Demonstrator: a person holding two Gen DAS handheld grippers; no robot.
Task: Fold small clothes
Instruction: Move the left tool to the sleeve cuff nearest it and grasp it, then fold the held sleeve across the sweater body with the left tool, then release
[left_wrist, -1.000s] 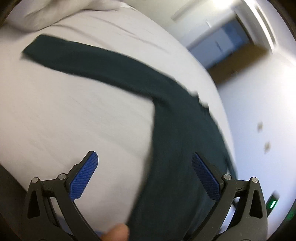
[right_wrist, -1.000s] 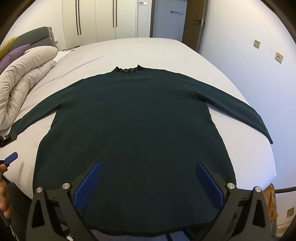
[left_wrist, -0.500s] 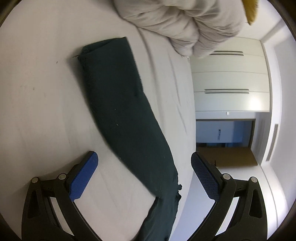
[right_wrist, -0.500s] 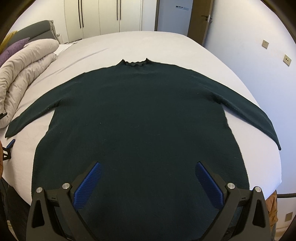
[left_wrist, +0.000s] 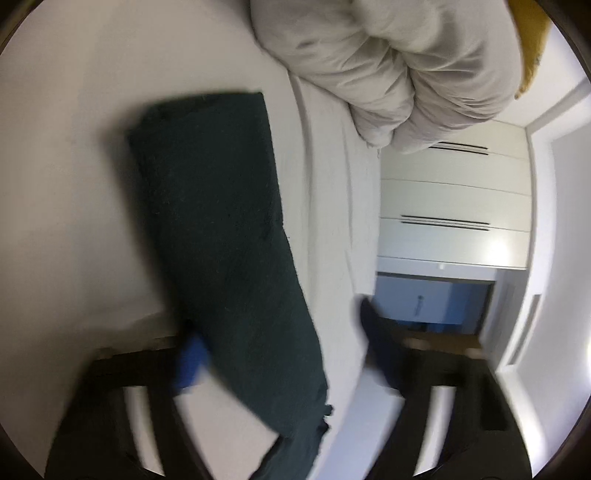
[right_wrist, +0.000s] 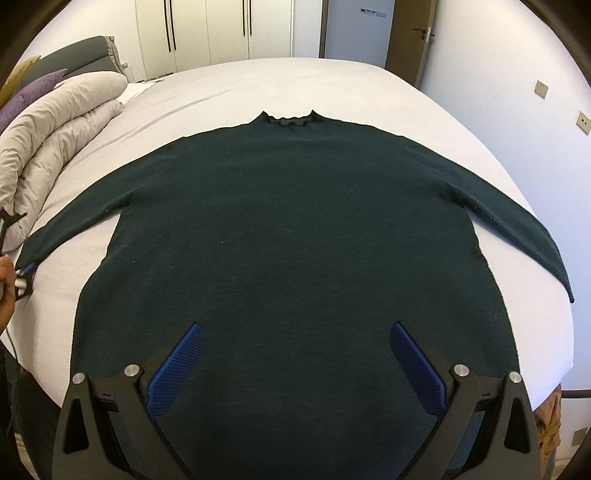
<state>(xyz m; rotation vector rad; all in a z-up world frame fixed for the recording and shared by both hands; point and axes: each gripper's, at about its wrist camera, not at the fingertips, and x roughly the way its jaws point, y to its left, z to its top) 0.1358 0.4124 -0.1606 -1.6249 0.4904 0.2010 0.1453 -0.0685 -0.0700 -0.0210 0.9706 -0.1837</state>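
A dark green sweater (right_wrist: 291, 236) lies flat, face up, on the white bed (right_wrist: 332, 85), sleeves spread to both sides. My right gripper (right_wrist: 293, 354) is open and empty above the sweater's lower body near the hem. In the left wrist view the sweater's left sleeve (left_wrist: 221, 229) runs between the fingers of my left gripper (left_wrist: 277, 343), which is open and blurred by motion, straddling the sleeve a way back from the cuff. The left gripper also shows at the far left of the right wrist view (right_wrist: 22, 277), at the sleeve's cuff end.
A rolled beige duvet (right_wrist: 48, 140) lies on the bed's left side, close beyond the sleeve cuff (left_wrist: 388, 62). Purple and grey pillows (right_wrist: 48, 75) sit behind it. White wardrobes (right_wrist: 229, 29) and a door (right_wrist: 410, 40) stand at the back. The bed's right edge meets a wall.
My left gripper has moved forward along the left sleeve toward the cuff, so the sleeve looks larger and blurred. My right gripper has drifted slightly closer over the sweater body.
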